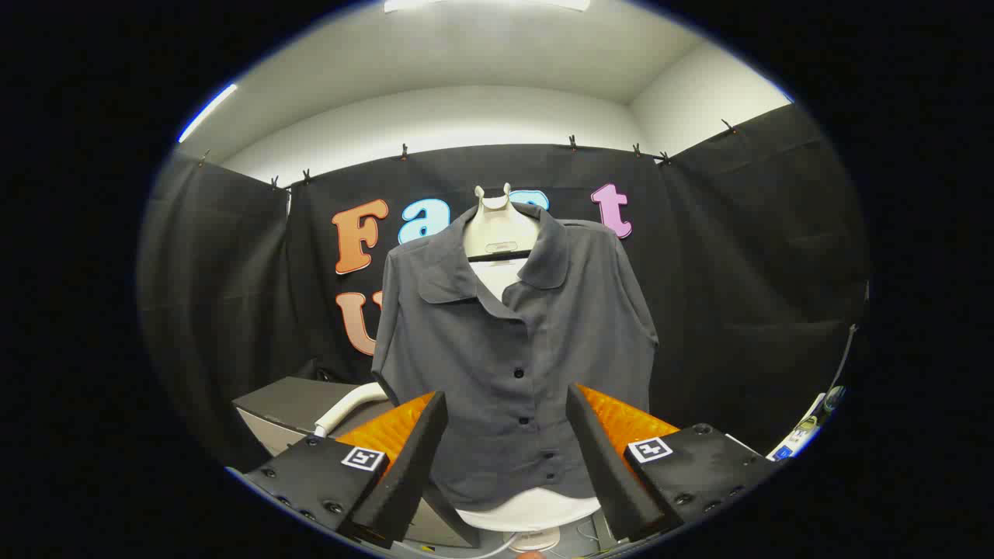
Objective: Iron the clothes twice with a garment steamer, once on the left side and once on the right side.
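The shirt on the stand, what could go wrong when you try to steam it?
1. The gripper is open and holds nothing; the white handle on the grey box beside the grey shirt could slip in a poor grab.
2. The shirt hangs loosely on the mannequin; pushing could shift it.

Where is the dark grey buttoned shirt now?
The dark grey buttoned shirt hangs on a white mannequin form, straight beyond the open, empty tool, before the black cloth wall.
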`<state>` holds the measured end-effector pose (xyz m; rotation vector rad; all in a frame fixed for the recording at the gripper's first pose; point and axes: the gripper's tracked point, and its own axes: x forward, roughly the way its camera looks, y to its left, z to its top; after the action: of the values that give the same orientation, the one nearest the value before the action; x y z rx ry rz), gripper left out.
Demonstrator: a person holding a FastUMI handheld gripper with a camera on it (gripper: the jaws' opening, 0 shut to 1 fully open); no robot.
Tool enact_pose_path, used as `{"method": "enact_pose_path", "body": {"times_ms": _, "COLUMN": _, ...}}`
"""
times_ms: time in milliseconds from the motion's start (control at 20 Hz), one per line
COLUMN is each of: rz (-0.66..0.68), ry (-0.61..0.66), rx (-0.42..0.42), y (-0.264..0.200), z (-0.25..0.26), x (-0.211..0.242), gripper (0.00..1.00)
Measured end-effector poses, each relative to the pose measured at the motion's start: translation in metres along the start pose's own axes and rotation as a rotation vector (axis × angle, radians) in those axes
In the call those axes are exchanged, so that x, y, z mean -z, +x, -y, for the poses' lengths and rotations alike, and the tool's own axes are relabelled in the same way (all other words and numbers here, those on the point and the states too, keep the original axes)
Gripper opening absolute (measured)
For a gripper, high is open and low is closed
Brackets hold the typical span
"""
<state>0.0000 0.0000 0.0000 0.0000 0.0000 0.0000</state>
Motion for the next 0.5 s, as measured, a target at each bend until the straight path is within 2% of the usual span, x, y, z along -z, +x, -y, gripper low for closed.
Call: {"method": "enact_pose_path", "body": {"times_ms": 500, "rz": -0.004, "ry": -0.03, "rx": 0.009, "y": -0.01, "z": -0.015, "x": -0.008, "gripper": 0.98}}
